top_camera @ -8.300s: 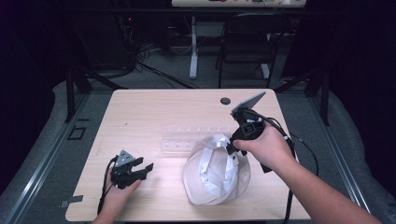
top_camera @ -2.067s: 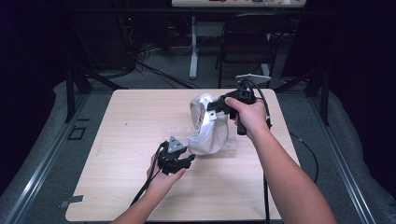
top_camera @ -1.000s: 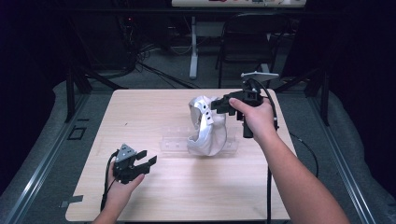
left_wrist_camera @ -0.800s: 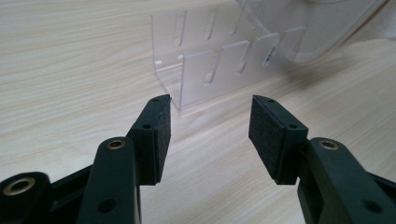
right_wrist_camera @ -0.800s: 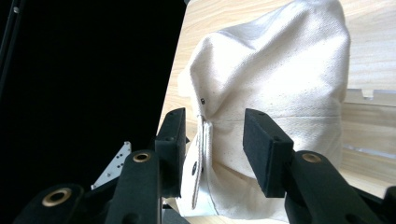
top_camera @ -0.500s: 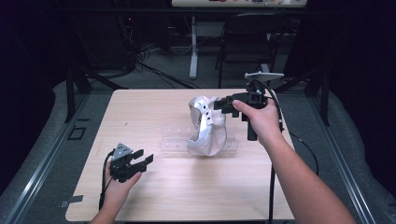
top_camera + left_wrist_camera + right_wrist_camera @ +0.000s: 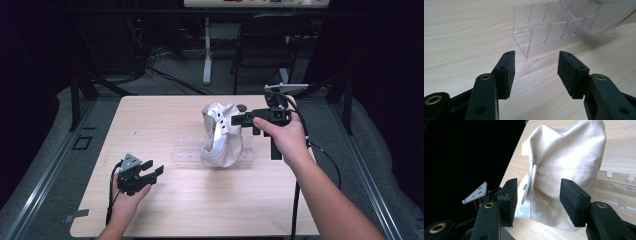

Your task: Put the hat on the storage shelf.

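Wooden table (image 7: 200, 210), pale, rectangular, bearing all items below. White cap (image 7: 220, 135), crumpled, standing propped on the clear slotted acrylic rack (image 7: 187, 152) right of the table's centre; the rack's free end juts out to the cap's left. Right gripper (image 7: 236, 120), level at the cap's upper right edge, jaws just opened wide, pads apart from the fabric; left gripper (image 7: 152, 172), resting near the front left of the table, jaws wide with nothing between them, pointed at the rack's end.

Right tool (image 7: 239, 120) just spread wide; left tool (image 7: 152, 172) rests open.
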`<state>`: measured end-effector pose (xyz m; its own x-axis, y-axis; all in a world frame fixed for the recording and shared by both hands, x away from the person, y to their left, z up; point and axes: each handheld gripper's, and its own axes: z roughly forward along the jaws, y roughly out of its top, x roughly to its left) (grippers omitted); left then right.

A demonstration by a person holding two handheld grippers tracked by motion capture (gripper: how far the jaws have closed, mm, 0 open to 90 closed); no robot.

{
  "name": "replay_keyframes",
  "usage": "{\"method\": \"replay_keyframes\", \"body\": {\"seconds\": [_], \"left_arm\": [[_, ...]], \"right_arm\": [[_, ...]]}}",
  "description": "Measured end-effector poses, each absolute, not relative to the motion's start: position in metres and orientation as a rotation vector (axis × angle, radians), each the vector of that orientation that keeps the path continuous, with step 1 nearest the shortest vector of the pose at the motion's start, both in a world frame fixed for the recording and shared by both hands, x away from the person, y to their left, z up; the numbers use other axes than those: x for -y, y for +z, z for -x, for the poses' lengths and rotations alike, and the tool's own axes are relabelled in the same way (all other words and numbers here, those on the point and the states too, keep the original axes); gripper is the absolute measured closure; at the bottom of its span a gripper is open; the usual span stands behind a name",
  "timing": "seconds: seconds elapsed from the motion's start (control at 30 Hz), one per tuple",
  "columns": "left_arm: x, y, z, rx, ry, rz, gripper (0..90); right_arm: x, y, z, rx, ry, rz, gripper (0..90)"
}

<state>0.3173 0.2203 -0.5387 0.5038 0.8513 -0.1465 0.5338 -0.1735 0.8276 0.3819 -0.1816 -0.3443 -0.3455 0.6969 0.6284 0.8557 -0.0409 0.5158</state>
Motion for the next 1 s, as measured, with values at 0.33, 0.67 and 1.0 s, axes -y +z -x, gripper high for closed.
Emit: {"method": "replay_keyframes", "body": {"seconds": [0.33, 0.67, 1.0], "left_arm": [[-0.218, -0.540, -0.317, -1.144, 0.451, -1.866, 48.6], [-0.217, -0.542, -0.317, -1.145, 0.447, -1.872, 48.6], [-0.216, -0.543, -0.317, -1.144, 0.450, -1.886, 48.6]], "right_arm": [[0.179, -0.360, -0.363, 2.128, -1.333, 1.649, 47.9], [0.183, -0.371, -0.345, 2.129, -1.374, 1.604, 46.9], [0.186, -0.388, -0.332, 2.144, -1.407, 1.575, 45.6]]}}
